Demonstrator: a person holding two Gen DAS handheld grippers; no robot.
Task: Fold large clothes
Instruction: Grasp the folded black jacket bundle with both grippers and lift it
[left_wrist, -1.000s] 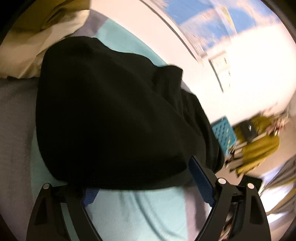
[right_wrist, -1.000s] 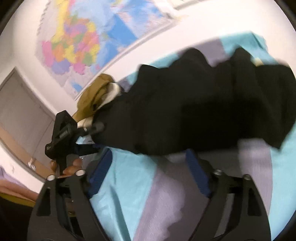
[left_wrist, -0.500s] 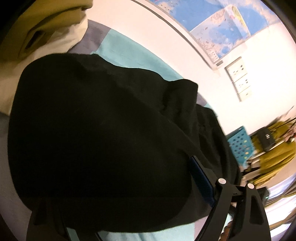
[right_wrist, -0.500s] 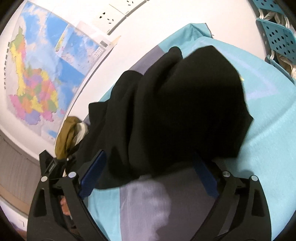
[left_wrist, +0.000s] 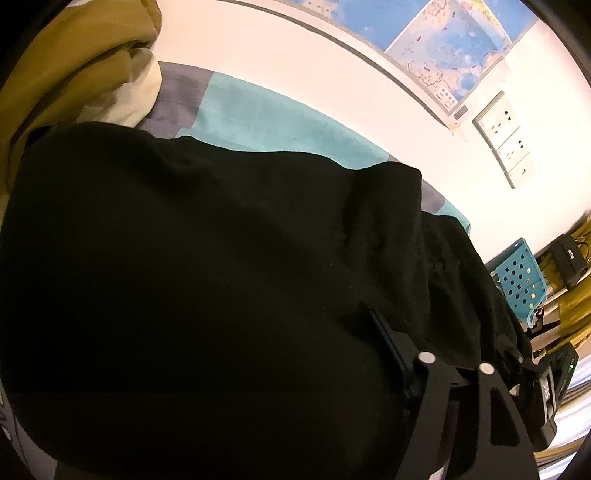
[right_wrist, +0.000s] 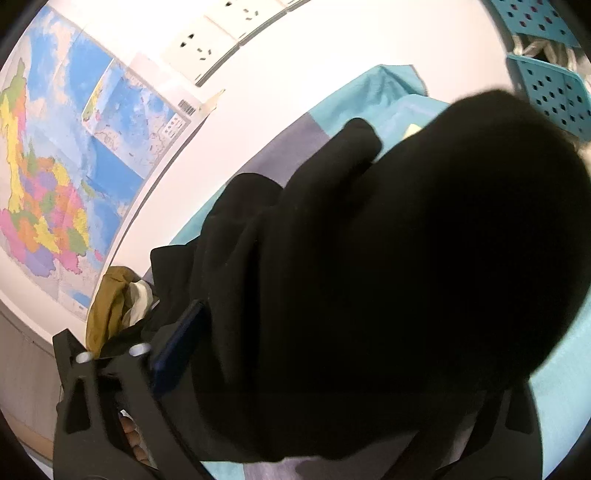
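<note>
A large black garment (left_wrist: 221, 277) lies bunched on a bed with a teal and grey sheet (left_wrist: 258, 118). It fills most of the left wrist view and covers my left gripper's left finger; only the right finger (left_wrist: 391, 354) with its blue pad shows, pressed against the cloth. In the right wrist view the same black garment (right_wrist: 388, 277) drapes over my right gripper; the left finger (right_wrist: 177, 339) shows beside the cloth and the right finger is hidden under it. The jaws look wide apart in both views.
Olive and cream clothes (left_wrist: 74, 74) are piled at the bed's head. A wall map (right_wrist: 55, 166) and sockets (left_wrist: 506, 136) are on the white wall. Teal perforated baskets (right_wrist: 546, 92) stand past the bed's end. The other gripper's body (left_wrist: 546, 387) is close by.
Both grippers have moved in close to the black garment. It now covers most of each view and hides one finger of each gripper, where before both fingers were in sight.
</note>
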